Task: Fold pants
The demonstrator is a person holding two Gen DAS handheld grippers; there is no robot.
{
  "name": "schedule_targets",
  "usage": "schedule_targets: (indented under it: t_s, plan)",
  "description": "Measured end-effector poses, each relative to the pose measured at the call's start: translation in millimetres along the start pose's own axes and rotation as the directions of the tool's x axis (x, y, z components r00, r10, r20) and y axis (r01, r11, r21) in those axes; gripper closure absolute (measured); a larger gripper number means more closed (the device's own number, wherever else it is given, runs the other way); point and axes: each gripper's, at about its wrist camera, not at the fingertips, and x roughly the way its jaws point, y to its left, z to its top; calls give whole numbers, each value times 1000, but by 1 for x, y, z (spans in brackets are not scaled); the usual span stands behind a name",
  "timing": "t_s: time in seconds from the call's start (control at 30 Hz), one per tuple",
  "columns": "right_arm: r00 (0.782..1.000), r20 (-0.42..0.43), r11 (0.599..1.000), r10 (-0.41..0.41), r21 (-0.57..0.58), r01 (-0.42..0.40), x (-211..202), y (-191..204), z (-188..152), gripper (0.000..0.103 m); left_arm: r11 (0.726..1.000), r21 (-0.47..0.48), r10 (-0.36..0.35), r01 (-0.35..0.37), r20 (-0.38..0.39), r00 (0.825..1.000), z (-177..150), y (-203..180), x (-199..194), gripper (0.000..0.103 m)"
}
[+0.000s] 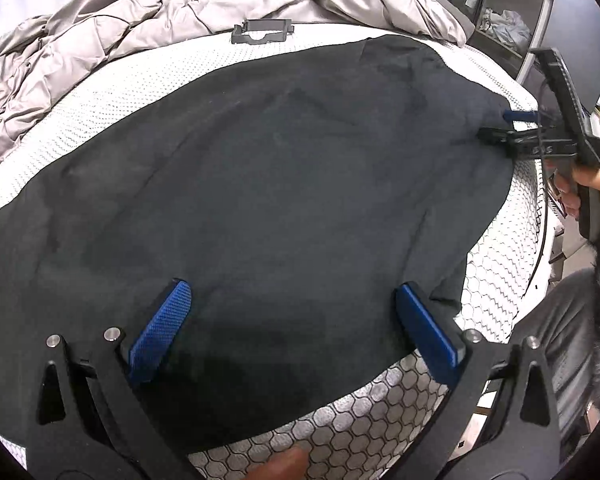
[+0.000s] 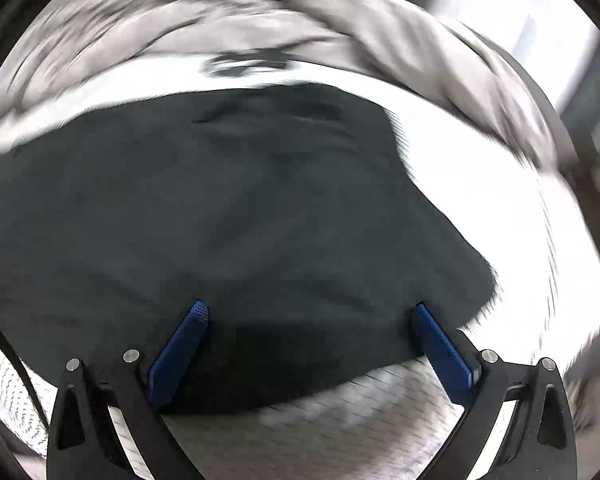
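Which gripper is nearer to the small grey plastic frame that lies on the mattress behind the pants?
Cannot tell. The grey plastic frame lies beyond the pants' far edge; the left gripper and right gripper both sit open at the near edge.

The pants (image 1: pixel 260 184) lie spread flat on the mattress (image 1: pixel 132 80), covering most of its near part and reaching its front edge. Behind them, at the far side of the bed, a comforter (image 1: pixel 140 20) is heaped up, and a small plastic frame (image 1: pixel 262 31) lies on the mattress between the comforter and the pants. The left gripper (image 1: pixel 292 320) hangs over the near edge of the pants, one of its fingers (image 1: pixel 160 332) on each side of the cloth below. The right gripper (image 1: pixel 500 124) sits at the pants' right edge (seen from the left wrist). Shelves (image 1: pixel 504 8) stand beyond the bed's far right corner.
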Motion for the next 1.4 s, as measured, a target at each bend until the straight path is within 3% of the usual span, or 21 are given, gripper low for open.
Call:
schedule_targets:
  t_s: [0.03,0.17,0.3,0.4,0.5,0.6,0.67,0.77,0.87,0.93,0.97,1.03,1.07,1.13,1.2,1.23,1.3,1.4]
  plan:
    - [999,4,998,51,41,-51,-2,-8,-5,2,1000,3,5,-5,-4,1000,6,3,4,1]
    - [995,29,994,91,53,-92,-22,-5,-16,1,999,-31,15,-15,-13,1000,16,-2,0,1]
    - [991,55,991,125,41,-128,-31,2,-9,1,994,-92,-48,51,40,998,30,-13,-9,1]
    - [988,64,989,138,43,-141,-41,9,-8,1,995,-83,-42,47,63,997,47,-28,0,1]
    - [976,85,973,200,98,-208,-52,-5,-12,1,996,-79,-30,34,45,999,60,-39,19,1]
    - [948,98,918,302,239,-317,-57,-42,-25,1,999,-44,28,-29,-36,999,60,-50,42,1]
    - [919,96,856,382,339,-391,-52,-67,-39,1,999,-29,42,-43,-28,999,59,-54,43,1]
    - [891,96,797,443,413,-440,-37,-83,-48,2,999,-43,24,-25,-28,999,58,-52,44,1]
    - [871,163,758,463,437,-485,-29,-87,-39,3,999,-33,30,-31,-23,999,58,-54,46,1]
    - [851,214,728,480,443,-522,-22,-84,-24,9,999,-32,32,-33,-19,999,57,-53,46,1]
    - [839,236,705,490,459,-541,-15,-83,-17,20,999,-34,31,-31,-15,999,57,-53,46,1]
    - [845,257,673,470,515,-531,6,-77,-6,38,999,-35,30,-30,-8,1000,55,-52,44,1]
    - [856,255,675,450,529,-513,12,-77,-3,58,999,-36,33,-33,-2,999,54,-52,44,1]
    - [887,249,712,388,531,-460,12,-70,2,69,998,-39,39,-39,9,999,52,-53,42,1]
    - [884,276,715,377,521,-467,6,-69,9,83,998,-65,24,-23,20,1000,51,-49,36,1]
    - [885,284,722,368,512,-465,2,-68,15,84,997,-77,9,-7,24,1000,50,-45,32,1]
    - [891,309,783,333,435,-444,-23,-54,28,85,991,-130,-17,24,50,999,47,-27,18,1]
    - [865,353,840,356,285,-462,-60,-24,49,86,971,-236,-1,26,105,994,41,15,-8,1]
